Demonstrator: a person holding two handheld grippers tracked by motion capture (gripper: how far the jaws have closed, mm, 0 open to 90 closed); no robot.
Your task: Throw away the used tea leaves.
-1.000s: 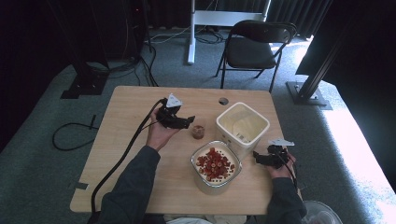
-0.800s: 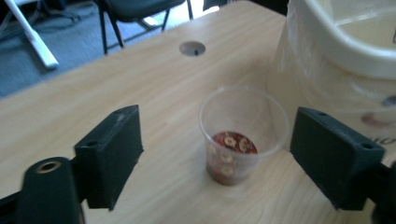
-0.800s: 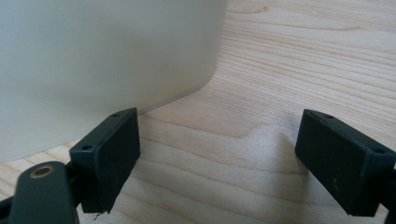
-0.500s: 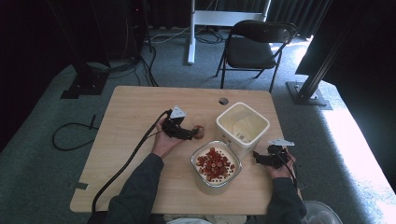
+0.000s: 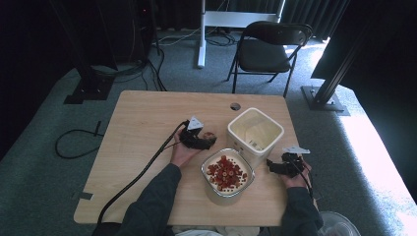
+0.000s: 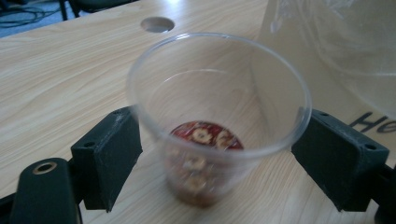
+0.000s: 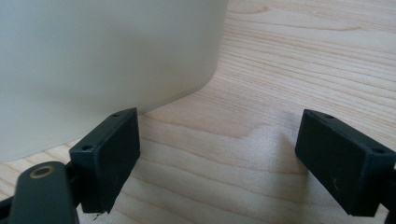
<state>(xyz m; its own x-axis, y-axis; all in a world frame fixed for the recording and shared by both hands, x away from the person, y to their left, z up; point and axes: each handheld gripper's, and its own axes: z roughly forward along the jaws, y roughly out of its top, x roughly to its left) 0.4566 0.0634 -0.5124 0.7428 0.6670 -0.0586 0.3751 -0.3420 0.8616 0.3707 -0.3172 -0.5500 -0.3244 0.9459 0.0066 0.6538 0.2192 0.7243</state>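
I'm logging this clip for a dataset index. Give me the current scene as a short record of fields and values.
surface: wooden table
left gripper: open, jaws either side of clear cup
cup contents: a few red pieces at the bottom
right gripper: open, holding nothing, beside white bin
bowl: red pieces inside, in front of white bin
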